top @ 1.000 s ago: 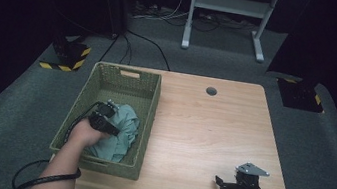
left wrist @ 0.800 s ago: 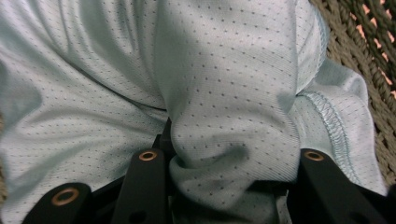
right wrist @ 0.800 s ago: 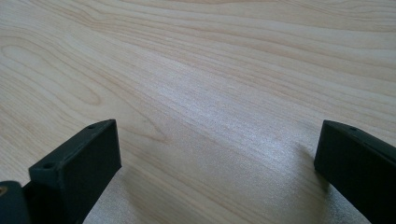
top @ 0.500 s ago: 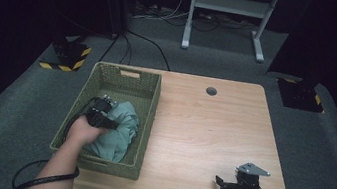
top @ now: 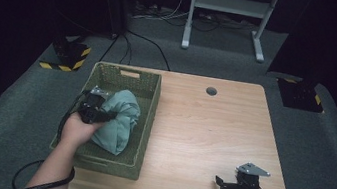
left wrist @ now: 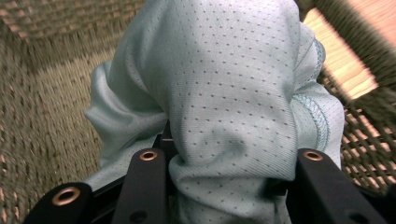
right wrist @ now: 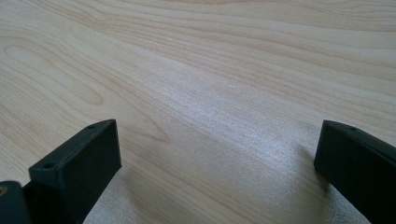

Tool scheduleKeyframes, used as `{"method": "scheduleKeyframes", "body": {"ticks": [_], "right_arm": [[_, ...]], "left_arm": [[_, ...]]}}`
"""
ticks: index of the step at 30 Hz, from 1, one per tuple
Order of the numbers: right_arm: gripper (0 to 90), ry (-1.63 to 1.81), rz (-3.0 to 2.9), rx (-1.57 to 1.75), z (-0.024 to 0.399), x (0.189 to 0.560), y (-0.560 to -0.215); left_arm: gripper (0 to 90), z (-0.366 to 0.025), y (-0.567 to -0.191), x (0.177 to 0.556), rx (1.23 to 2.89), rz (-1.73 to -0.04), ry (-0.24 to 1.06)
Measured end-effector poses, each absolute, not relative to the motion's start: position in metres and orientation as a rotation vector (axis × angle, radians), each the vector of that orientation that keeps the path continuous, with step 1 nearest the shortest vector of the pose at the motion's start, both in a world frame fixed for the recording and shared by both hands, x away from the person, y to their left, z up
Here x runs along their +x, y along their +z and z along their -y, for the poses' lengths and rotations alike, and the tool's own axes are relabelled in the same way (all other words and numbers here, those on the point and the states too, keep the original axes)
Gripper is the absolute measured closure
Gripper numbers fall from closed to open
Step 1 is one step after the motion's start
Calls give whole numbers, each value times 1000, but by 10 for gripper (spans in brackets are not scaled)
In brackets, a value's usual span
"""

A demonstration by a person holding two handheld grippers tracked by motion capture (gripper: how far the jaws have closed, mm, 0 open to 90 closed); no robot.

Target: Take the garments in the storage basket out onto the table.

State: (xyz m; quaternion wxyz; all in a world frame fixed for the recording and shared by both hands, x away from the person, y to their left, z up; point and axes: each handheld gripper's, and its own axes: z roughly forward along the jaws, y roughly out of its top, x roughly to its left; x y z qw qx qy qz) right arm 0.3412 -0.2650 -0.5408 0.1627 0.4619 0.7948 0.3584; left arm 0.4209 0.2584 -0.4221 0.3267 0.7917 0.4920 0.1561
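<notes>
A pale green mesh cloth (top: 119, 120) lies bunched in an olive woven basket (top: 149, 117) at the table's left side. My left gripper (top: 107, 113) is inside the basket and shut on a fold of the cloth. In the left gripper view the cloth (left wrist: 233, 84) bulges up between the two black jaws of that gripper (left wrist: 233, 161) and hides the gap between them. My right gripper (top: 222, 184) rests low over the wooden table (top: 211, 131) near its front right edge, open. Bare wood lies between the wide-set jaws of the right gripper (right wrist: 219, 154).
The basket's woven floor (left wrist: 42, 116) and right wall (left wrist: 369, 135) surround the cloth closely. A round cable hole (top: 211, 91) sits near the table's far edge. Grey carpet, cables and a white stand's legs (top: 230, 5) lie beyond the table.
My left gripper has closed on the cloth and drawn it up into a taller bundle, shifting slightly left. The right gripper has stayed still.
</notes>
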Motion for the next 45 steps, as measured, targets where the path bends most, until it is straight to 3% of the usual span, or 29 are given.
{"method": "scheduleKeyframes", "body": {"ticks": [45], "right_arm": [[1,1016,-2267,1314,265,341,-541]], "left_arm": [[618,-237,-328,348,1550,-991,824]]}}
